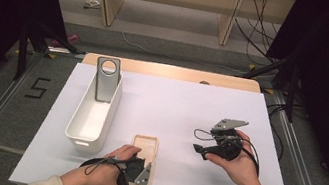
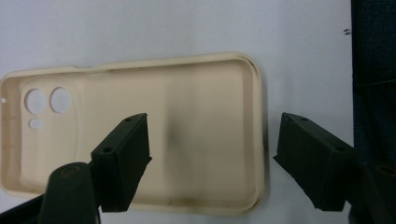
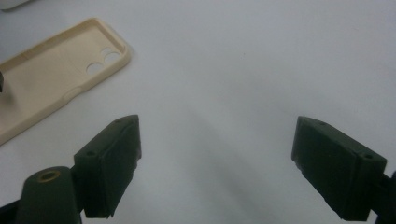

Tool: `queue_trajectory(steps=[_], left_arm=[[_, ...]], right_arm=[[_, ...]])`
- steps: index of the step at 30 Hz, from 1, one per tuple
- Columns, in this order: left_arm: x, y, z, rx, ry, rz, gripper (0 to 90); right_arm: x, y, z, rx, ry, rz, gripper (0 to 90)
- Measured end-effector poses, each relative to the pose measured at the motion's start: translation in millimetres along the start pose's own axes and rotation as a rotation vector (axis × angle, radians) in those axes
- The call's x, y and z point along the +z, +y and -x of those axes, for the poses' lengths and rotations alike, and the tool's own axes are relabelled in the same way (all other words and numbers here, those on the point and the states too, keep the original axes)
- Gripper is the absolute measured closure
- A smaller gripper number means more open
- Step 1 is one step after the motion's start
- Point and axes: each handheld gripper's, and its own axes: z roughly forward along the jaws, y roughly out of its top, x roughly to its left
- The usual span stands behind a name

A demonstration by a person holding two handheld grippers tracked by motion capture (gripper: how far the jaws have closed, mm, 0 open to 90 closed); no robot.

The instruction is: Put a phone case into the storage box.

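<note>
Two claws open, left one lined up on the phone case.
Left claw (image 2: 212, 158) at 6 o'clock hangs over the beige phone case (image 2: 196, 126), jaws wide, straddling its short end, not touching. Likely step: pre-grasp; next needs descent and closing across the rim. Right claw (image 1: 209, 148) at 4 o'clock, wide, empty, above bare worktop (image 1: 185, 106). White bin (image 1: 78, 126) at 10 o'clock holds a grey case (image 1: 106, 80) upright: probable drop spot.
</note>
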Motion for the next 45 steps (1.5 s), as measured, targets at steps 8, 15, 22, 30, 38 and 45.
queue_trajectory(steps=[8,15,22,30,38,45], left_arm=[[0.2,1.2,-0.1,0.001,-0.002,-0.007,27.3],[0.1,2.4,-0.7,0.015,-0.010,-0.011,30.7],[-0.4,4.3,-0.2,0.020,-0.033,-0.022,38.2],[-0.8,7.0,2.7,0.002,-0.058,-0.043,47.9],[-1.8,8.7,5.1,0.016,-0.089,-0.056,59.9],[-2.2,10.5,8.3,0.041,-0.100,-0.068,70.5]], right_arm=[[-1.6,0.2,0.6,0.005,-0.003,0.017,16.7],[-1.8,0.2,0.5,0.009,-0.001,0.019,16.6],[-1.7,0.2,0.4,0.011,0.000,0.019,16.6],[-1.0,0.0,0.4,0.008,0.006,0.019,16.6],[-0.5,-0.2,0.1,0.009,0.010,0.012,16.7],[0.7,-0.5,-0.2,0.007,0.017,0.008,16.6]])
